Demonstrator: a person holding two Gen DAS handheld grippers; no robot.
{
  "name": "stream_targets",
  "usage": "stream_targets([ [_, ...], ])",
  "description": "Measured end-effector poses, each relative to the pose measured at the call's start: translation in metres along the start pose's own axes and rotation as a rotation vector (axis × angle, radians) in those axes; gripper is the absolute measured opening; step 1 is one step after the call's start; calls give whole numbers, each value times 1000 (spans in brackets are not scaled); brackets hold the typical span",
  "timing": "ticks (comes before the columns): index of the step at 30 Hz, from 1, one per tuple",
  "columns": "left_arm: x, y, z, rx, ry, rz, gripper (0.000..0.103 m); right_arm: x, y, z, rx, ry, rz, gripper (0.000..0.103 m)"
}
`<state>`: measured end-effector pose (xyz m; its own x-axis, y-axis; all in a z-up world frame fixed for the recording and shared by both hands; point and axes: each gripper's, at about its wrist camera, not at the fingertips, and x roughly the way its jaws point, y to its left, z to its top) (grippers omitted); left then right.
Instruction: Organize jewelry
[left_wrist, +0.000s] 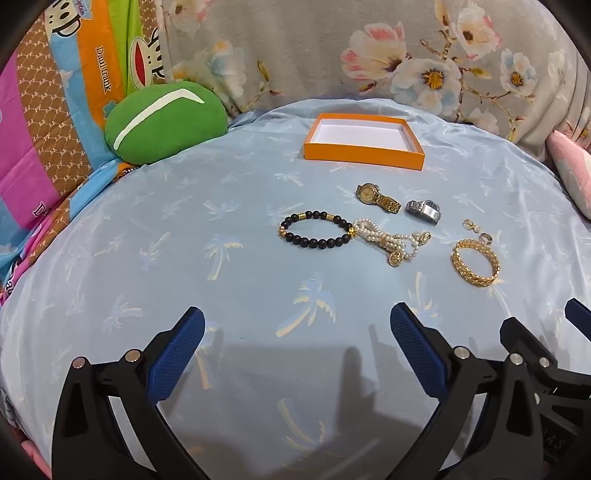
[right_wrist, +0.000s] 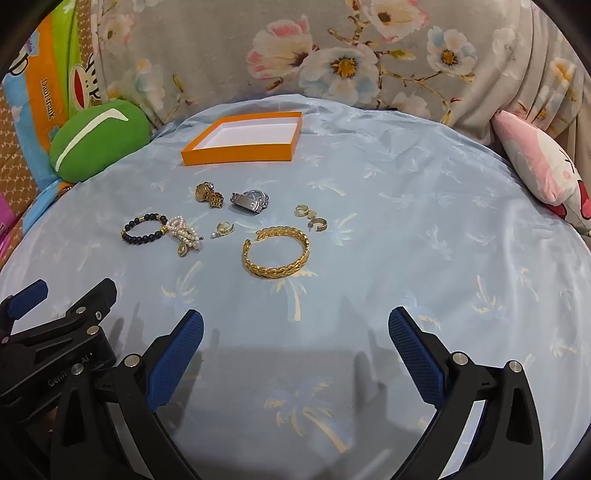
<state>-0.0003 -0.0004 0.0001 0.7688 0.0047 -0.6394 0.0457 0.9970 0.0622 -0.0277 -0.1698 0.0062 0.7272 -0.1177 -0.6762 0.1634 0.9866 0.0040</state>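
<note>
Both grippers, left gripper (left_wrist: 297, 325) and right gripper (right_wrist: 295, 326), hold their jaws wide apart, empty. The pearl necklace (right_wrist: 183, 234) touches the black bead bracelet (right_wrist: 144, 229), so grabbing one may drag both on the soft bed sheet (right_wrist: 406, 240).

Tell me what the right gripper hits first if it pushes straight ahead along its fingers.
Probably the gold cuff bracelet: it lies nearest ahead of the open right gripper, slightly left of centre, with only bare blue sheet between. Depth is uncertain in this fisheye view.

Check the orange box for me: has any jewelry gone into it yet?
No, the orange box shows only its bare white floor, while pieces like the gold bangle lie on the blue sheet.
</note>
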Motion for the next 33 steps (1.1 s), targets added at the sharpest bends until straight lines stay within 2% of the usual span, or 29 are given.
stream_targets([
  [33,2,-6,1,-11,7,-12,98,3,-1,-2,10,2,9,98],
])
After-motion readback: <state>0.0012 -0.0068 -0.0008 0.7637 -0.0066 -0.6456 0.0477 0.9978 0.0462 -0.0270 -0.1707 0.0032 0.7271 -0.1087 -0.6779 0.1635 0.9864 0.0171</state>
